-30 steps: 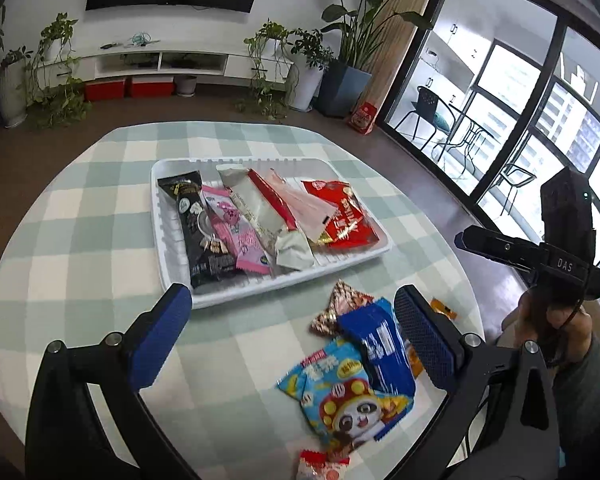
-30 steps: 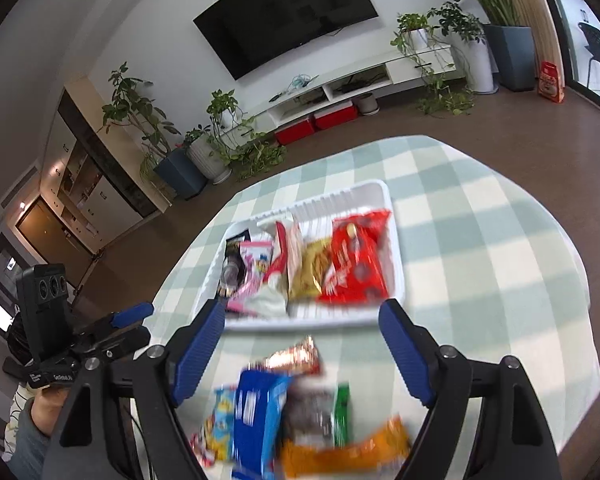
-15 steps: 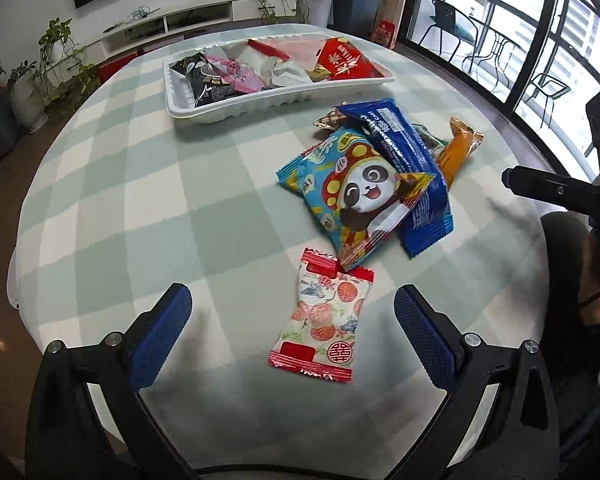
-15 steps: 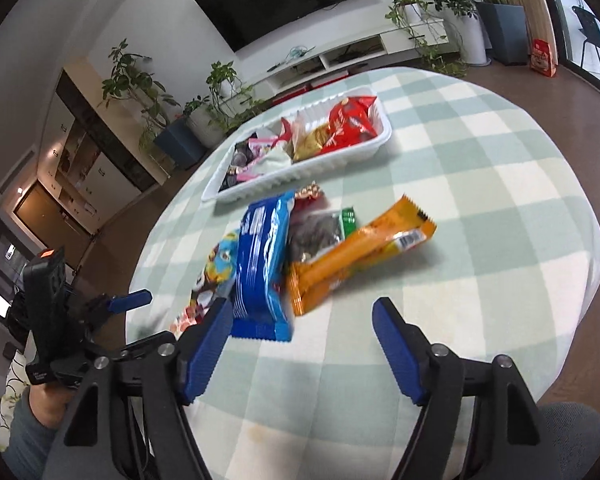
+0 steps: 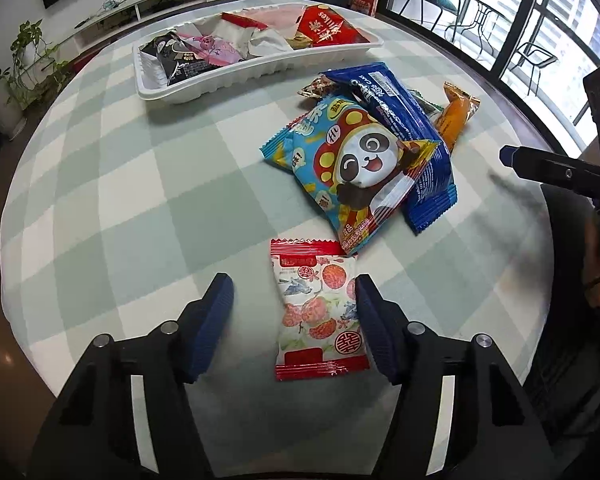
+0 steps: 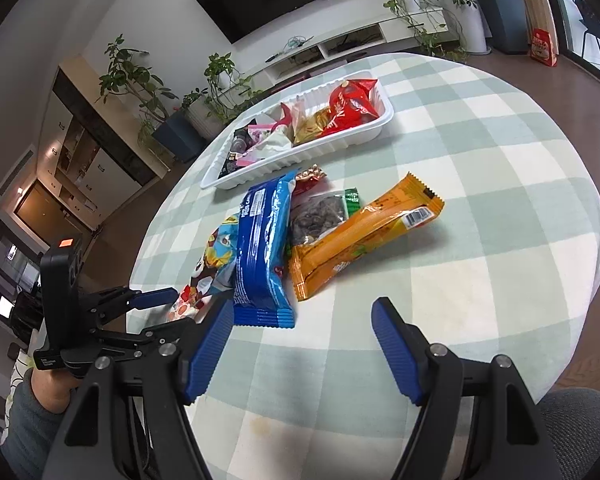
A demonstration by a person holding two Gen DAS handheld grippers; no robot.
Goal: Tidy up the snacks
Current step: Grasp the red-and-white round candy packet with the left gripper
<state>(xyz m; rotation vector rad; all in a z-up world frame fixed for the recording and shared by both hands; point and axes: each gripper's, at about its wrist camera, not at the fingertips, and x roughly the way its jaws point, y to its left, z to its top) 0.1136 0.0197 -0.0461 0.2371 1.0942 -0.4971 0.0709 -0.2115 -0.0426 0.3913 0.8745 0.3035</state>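
Note:
A white tray (image 5: 260, 68) at the far side of the checked table holds several snack packs. Loose snacks lie nearer: a panda bag (image 5: 356, 168), a blue pack (image 5: 412, 120), an orange bar (image 6: 364, 236), a small red-and-white candy pack (image 5: 318, 312). My left gripper (image 5: 294, 298) is open, low over the table, with the candy pack between its fingers, against the right finger (image 5: 370, 320). My right gripper (image 6: 304, 320) is open and empty, just short of the blue pack (image 6: 264, 248) and the orange bar.
The table's rounded edge lies close below both grippers. A dark nut pack (image 6: 320, 216) and a shiny wrapper (image 6: 310, 176) lie under the pile. A TV stand, potted plants and glass doors stand beyond the table.
Both grippers pulled back from the tray to the near side of the table. The left one dropped over the candy pack and its fingers narrowed around it.

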